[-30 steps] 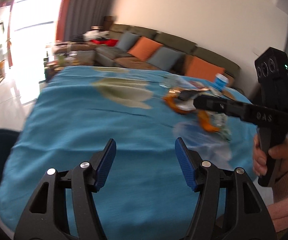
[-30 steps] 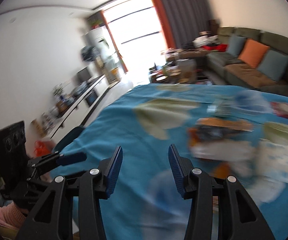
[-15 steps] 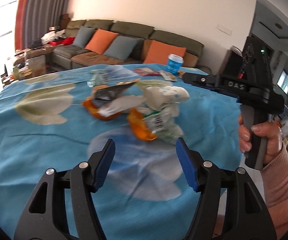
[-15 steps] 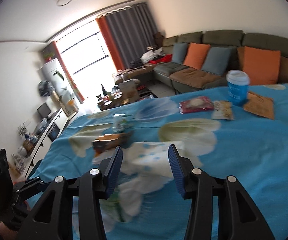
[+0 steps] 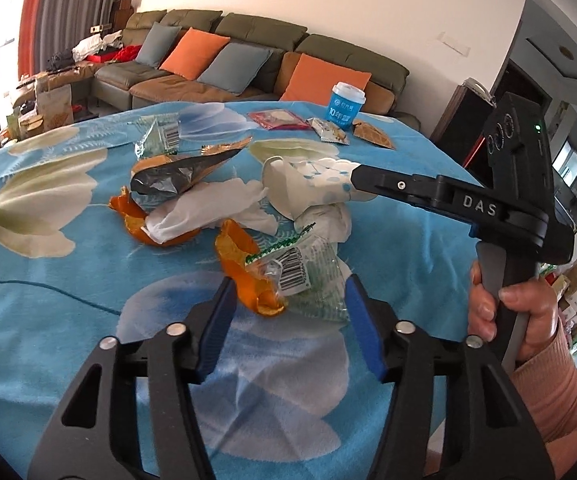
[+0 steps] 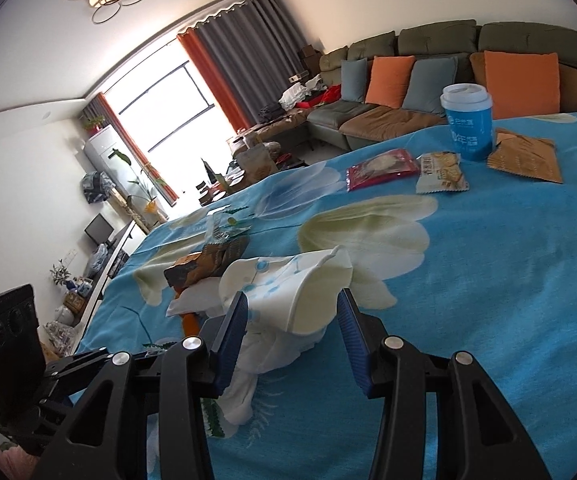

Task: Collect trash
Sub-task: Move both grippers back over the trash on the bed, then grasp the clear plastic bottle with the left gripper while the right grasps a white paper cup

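Observation:
A trash pile lies on the blue flowered tablecloth: orange peels, a clear green-printed wrapper, white tissue, a silver-lined snack bag and a crushed white paper cup. My left gripper is open, its fingers either side of the near peel and wrapper. My right gripper is open around the crushed paper cup; it also shows in the left wrist view, reaching in from the right.
At the table's far side stand a blue lidded cup, a red packet, a cracker packet and a brown packet. Another clear wrapper lies beyond the pile. A sofa stands behind the table.
Both grippers swung toward the trash pile and closed in. The left now straddles the near peel and wrapper; the right now straddles the crushed cup. Both stayed open.

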Demonstrator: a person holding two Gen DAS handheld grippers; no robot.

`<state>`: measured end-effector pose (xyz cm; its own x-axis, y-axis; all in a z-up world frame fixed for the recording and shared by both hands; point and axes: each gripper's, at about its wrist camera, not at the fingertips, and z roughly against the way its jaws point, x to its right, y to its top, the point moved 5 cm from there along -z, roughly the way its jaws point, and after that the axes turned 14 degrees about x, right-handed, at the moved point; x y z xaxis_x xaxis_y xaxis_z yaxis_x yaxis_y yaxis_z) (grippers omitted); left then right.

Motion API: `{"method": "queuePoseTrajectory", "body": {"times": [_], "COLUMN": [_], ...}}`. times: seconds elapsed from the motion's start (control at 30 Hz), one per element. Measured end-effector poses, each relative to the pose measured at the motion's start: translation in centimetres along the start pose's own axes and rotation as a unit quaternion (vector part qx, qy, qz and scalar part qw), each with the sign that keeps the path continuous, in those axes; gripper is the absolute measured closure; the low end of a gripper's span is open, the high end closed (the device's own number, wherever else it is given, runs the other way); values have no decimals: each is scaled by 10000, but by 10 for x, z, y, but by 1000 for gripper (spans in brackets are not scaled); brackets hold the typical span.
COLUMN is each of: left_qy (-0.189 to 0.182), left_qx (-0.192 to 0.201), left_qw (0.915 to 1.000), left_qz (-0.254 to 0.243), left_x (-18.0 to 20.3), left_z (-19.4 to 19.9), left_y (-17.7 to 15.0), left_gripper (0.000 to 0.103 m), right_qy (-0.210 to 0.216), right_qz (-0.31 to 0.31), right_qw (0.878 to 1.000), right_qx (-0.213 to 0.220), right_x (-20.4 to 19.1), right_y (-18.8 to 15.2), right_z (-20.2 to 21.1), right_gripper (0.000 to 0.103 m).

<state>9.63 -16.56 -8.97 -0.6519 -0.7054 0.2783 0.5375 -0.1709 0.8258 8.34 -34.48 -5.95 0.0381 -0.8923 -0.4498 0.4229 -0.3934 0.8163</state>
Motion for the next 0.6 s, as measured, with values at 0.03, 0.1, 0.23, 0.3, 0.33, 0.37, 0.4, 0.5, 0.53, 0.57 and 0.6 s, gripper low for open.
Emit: {"method": "queuePoseTrajectory", "body": {"times": [0.03, 0.1, 0.23, 0.3, 0.33, 0.37, 0.4, 0.5, 0.53, 0.57, 0.6], "left_qy": [-13, -60, -73, -119, -126, -135, -139, -164, -148, -141, -132], "left_qx": [-14, -42, -22, -15, -12, -13, -16, -19, -3, 2, 11], "left_qw": [10000, 10000, 10000, 9999, 9999, 9999, 9999, 9999, 9999, 9999, 9999], "left_qz": [12, 41, 40, 64, 61, 52, 43, 20, 1, -28, -54], "left_x": [0, 0, 1, 1, 1, 2, 2, 5, 5, 6, 7], "left_z": [-2, -3, -3, -2, -2, -1, -1, -2, -1, -1, -2], "left_y": [0, 0, 0, 0, 0, -1, -1, -1, -1, 0, 1], "left_gripper": [53, 61, 72, 78, 79, 80, 80, 81, 79, 72, 68], "right_qy": [22, 76, 130, 188, 215, 237, 262, 322, 335, 351, 358], "right_qz": [21, 58, 162, 181, 186, 204, 231, 282, 290, 296, 295], "right_qw": [10000, 10000, 9998, 9997, 9996, 9995, 9994, 9991, 9990, 9989, 9989], "right_qx": [-1, -7, 13, 4, 1, 6, 13, 43, 57, 76, 89], "right_x": [-1, -4, -8, -9, -9, -10, -11, -15, -16, -17, -17], "right_y": [0, -1, 0, -1, -1, -1, -1, 0, 0, 1, 1], "right_z": [0, 0, 2, 3, 3, 4, 5, 7, 8, 9, 9], "right_gripper": [63, 67, 80, 85, 88, 90, 92, 95, 96, 96, 97]}}
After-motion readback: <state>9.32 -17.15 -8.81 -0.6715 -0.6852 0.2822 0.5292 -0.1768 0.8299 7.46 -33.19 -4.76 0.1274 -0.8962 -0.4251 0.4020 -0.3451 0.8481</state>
